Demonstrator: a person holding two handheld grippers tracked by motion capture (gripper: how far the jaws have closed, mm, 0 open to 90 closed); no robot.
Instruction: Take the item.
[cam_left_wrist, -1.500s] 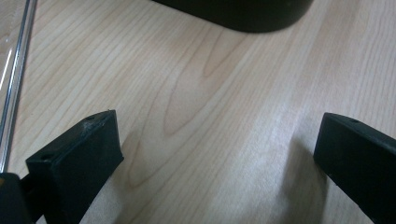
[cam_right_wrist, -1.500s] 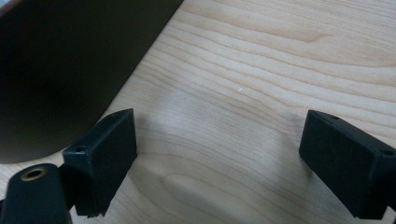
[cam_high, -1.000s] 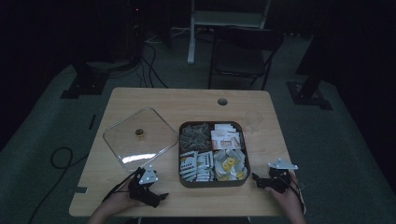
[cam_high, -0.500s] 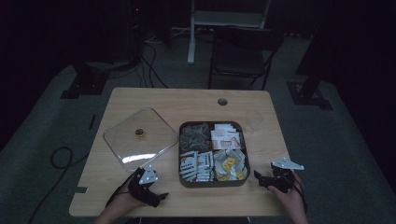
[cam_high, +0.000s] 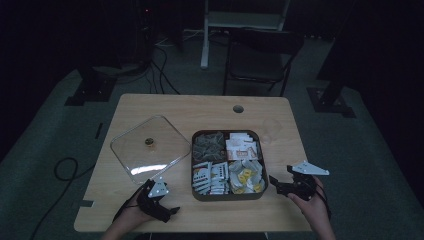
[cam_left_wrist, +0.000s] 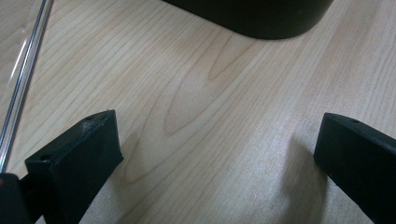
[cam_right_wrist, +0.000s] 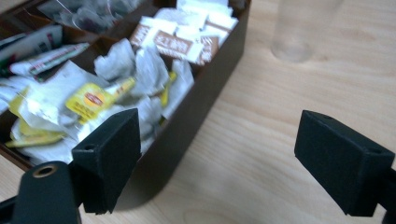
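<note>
Bare counter (cam_high: 200, 107) runs along the far edge. The tea box (cam_high: 229, 185) blocks the middle front, with the clear lid (cam_high: 150, 147) just left of it and a clear glass (cam_right_wrist: 299, 28) near its far right corner.

Left gripper (cam_high: 159, 199): black body, small pale grey three-cornered plate on top, thin dark cable trailing from it beside the forearm. Fingers (cam_left_wrist: 79, 158) are matte black rectangular blocks with flat faces and softly rounded edges; the one at the view's left shows a small round hole and faint pale scuffing at its upper corner.

Right gripper (cam_high: 295, 184): black body, larger light grey three-cornered plate on top. Fingers (cam_right_wrist: 343, 161) are black blocks of the same kind, each with a small hole near the edge; a metal-ringed screw hole sits on the black mount below one.
</note>
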